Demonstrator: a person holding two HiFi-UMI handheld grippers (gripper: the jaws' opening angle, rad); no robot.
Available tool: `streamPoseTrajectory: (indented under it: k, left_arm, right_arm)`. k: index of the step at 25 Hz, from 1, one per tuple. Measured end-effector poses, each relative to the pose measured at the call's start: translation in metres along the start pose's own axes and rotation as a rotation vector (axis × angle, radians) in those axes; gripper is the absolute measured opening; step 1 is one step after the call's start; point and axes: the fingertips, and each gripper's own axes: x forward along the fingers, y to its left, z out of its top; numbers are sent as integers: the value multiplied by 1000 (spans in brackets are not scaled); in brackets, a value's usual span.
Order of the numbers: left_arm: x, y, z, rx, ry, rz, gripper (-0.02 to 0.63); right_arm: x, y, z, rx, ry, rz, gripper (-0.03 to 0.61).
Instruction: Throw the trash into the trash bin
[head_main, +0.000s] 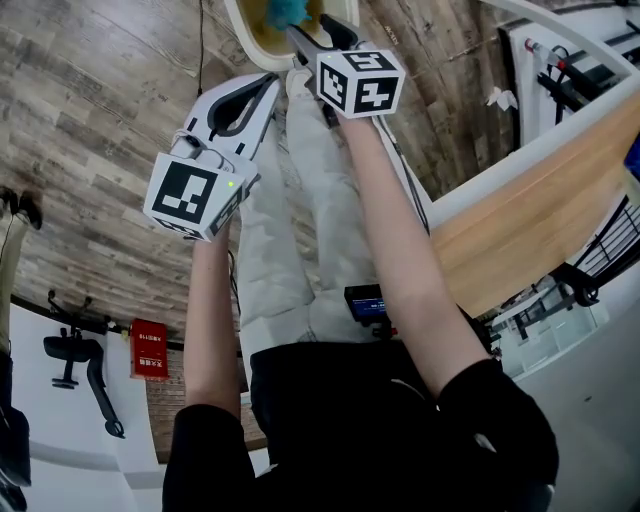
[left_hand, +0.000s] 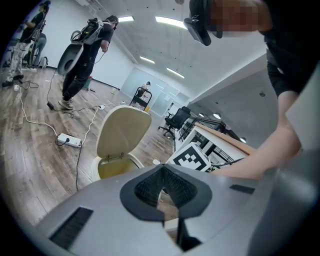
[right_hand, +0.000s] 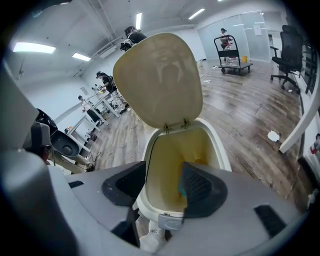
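Observation:
The cream trash bin (right_hand: 220, 150) stands open on the wood floor, its lid (right_hand: 160, 80) tipped up. My right gripper (right_hand: 162, 182) hangs open just above the bin's mouth. A teal scrap of trash (right_hand: 182, 189) shows against the inner face of its right pad, over the opening; no pad presses on it. In the head view the teal trash (head_main: 290, 12) sits at the bin's rim (head_main: 245, 30), ahead of the right gripper (head_main: 318, 35). My left gripper (head_main: 262, 85) is beside it to the left, short of the bin (left_hand: 117, 165), and its pads (left_hand: 162, 172) meet with nothing between them.
My own legs and a white shoe (right_hand: 150, 242) stand right at the bin's foot. A wooden table (head_main: 530, 220) runs along the right. A power strip (left_hand: 69, 140) and cables lie on the floor left of the bin. Other people, chairs and a cart (right_hand: 232, 60) are far off.

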Motion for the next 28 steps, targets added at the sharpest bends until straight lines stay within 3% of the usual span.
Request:
streamPoseTrajectory:
  k: [5,8,9,11,16,19,22,25,28]
  left_arm:
    - [-13,-16,5,33,1,-16,6]
    - [-29,-39,24,51,-19,-27,6]
    - [-37,-49,33,58,-26,-32,8]
    - [-54,-71,55,85,-37,-43,7]
    - [-104,-114,127,223,-91,-36,7]
    - [-148,-161,156,258,-109,-33,6]
    - [-187,-197,189,369,-122,-9,6]
    - [-211,-225,245,495,-199,-16,7]
    - [-247,-250,288,565,-286,7,7]
  right_arm:
    - [-23,16,18,-48,-14,4,189]
    - [-61,30,46,-92,-58,-7,90]
    - [-78,38,56,-102,-74,-7,28]
    - [-113,59,78,-143,-102,25,5]
    - [-201,131,150,-274,-220,176,-2]
    - [-275,176,162,-286,-276,204,-2]
    - [-339,225,178,-343,-354,233,-2]
    - [-397,268,215,-430,-488,278,-2]
    - [-457,304,237,-465,-624,321,-2]
